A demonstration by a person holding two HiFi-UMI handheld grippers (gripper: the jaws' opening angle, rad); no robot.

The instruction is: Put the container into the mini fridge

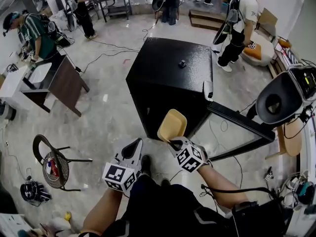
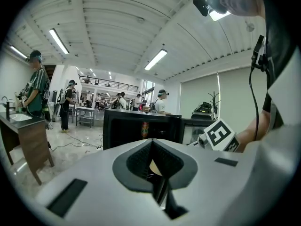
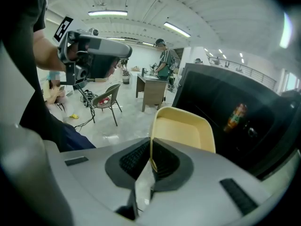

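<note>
A shallow yellow container (image 1: 173,124) stands on edge in front of the black mini fridge (image 1: 170,68). My right gripper (image 1: 172,141) is shut on its near rim. In the right gripper view the container (image 3: 186,131) rises from the gripper (image 3: 153,145), with the fridge's dark inside (image 3: 221,102) and a bottle (image 3: 235,117) behind it. The fridge's glass door (image 1: 232,132) hangs open to the right. My left gripper (image 1: 138,143) floats left of the container, shut and holding nothing. The left gripper (image 2: 152,147) faces the fridge (image 2: 136,128).
A small dark object (image 1: 182,63) lies on the fridge top. A chair (image 1: 52,162) stands at the left and a brown desk (image 1: 64,80) beyond it. Cables trail over the floor. Several people stand around the room's edges.
</note>
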